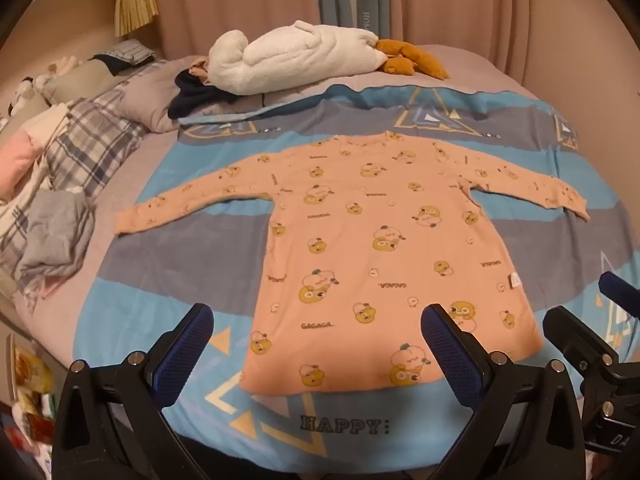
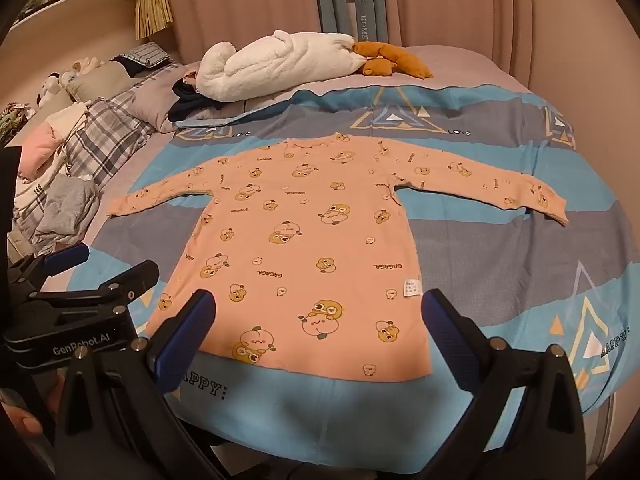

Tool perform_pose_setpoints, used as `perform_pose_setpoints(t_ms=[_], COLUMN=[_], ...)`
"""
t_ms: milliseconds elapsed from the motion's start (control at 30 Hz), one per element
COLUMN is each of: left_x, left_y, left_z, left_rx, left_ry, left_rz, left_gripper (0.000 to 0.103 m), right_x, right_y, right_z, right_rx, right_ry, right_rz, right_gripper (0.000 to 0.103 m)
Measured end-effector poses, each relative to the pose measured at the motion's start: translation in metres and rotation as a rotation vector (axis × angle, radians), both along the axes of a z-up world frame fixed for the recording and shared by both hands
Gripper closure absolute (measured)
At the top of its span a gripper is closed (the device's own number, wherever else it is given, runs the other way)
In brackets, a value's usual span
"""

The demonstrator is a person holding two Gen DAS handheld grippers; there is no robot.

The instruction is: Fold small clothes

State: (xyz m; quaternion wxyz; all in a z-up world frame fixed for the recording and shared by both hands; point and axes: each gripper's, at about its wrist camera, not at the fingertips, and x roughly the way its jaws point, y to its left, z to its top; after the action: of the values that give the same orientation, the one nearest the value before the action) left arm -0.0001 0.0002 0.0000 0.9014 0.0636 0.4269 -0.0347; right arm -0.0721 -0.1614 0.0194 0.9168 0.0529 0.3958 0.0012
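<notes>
Lying flat on the bed [image 1: 168,280], the shirt [image 1: 372,248] runs lengthwise away from both spread, empty grippers, left gripper [image 1: 316,356] and right gripper [image 2: 320,344], hem nearest.

Both the left gripper [image 1: 316,344] and the right gripper [image 2: 320,332] are built of matte black angular arms studded with round silver screw heads. Their fingers [image 1: 186,354] are faced with dark blue pads of fine mesh-like texture, rounded at the tips. In the right wrist view the left gripper's black body carries white lettering reading "GenRobot.AI", and a bit of bare skin of the hand [image 2: 22,420] shows at the lower left edge.
</notes>
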Motion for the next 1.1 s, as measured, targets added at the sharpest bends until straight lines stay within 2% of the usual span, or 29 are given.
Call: perform_pose_setpoints(t_ms=[1100], left_x=[0.001], left_y=[-0.009], left_z=[0.004], left_rx=[-0.003], left_ry=[-0.001], left_rz=[-0.019], left_gripper=[0.0], right_x=[0.003], right_y=[0.002], right_z=[0.002], right_rx=[-0.008], right_ry=[0.001], right_rz=[0.007], right_gripper=[0.0])
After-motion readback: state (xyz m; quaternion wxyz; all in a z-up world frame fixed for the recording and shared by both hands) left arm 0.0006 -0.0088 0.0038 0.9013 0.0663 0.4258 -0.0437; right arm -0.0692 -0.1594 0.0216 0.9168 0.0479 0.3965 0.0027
